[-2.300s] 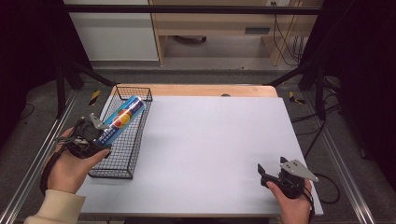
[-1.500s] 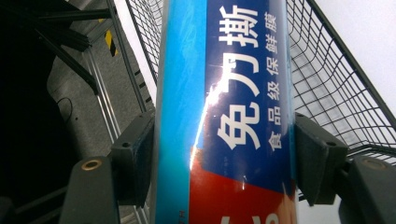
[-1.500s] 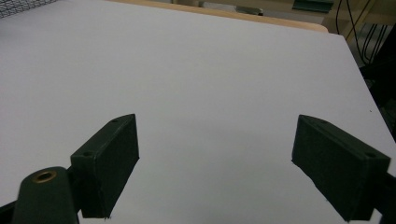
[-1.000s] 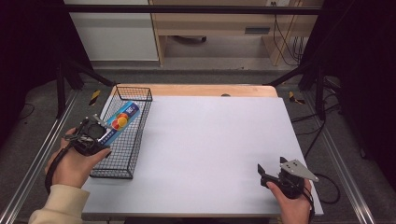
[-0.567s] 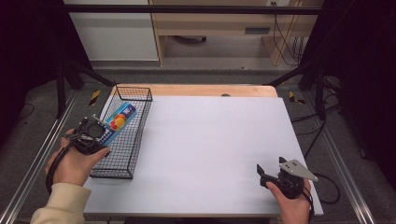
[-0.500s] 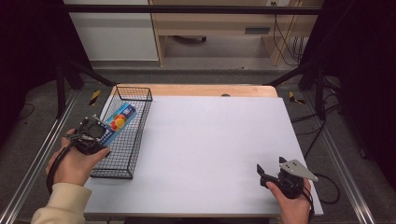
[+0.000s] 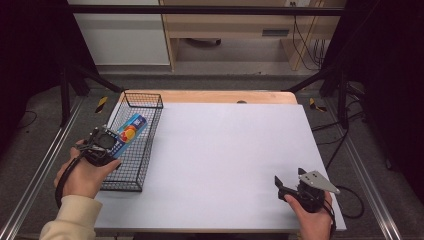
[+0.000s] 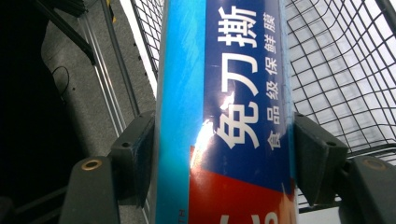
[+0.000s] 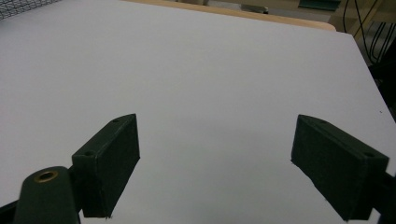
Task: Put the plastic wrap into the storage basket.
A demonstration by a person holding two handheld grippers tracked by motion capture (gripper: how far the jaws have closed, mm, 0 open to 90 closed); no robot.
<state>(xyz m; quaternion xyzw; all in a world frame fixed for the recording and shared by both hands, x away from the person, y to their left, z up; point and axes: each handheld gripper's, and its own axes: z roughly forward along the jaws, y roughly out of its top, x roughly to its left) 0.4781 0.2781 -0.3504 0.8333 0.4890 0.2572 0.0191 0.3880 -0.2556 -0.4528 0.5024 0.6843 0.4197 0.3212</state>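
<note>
— Cling-film box, the long blue cardboard one with the red end (image 7: 129,132): you've lowered it since two seconds ago. It stood higher, angled toward the far rim; now it lies low inside the black wire basket (image 7: 134,145) at the left of the high view.

— So is it down?

— Nearly, I'd judge. Your left gripper (image 7: 102,145) is still clenched on it; in the left gripper view both black jaws press the box's sides (image 8: 224,93), mesh behind it. You haven't released yet.

— And my other hand?

— Your right gripper (image 7: 290,189) hasn't moved: lower right of the high view, jaws spread wide over the bare white tabletop (image 9: 210,70), grasping nothing. Letting go looks like your next step.
</note>
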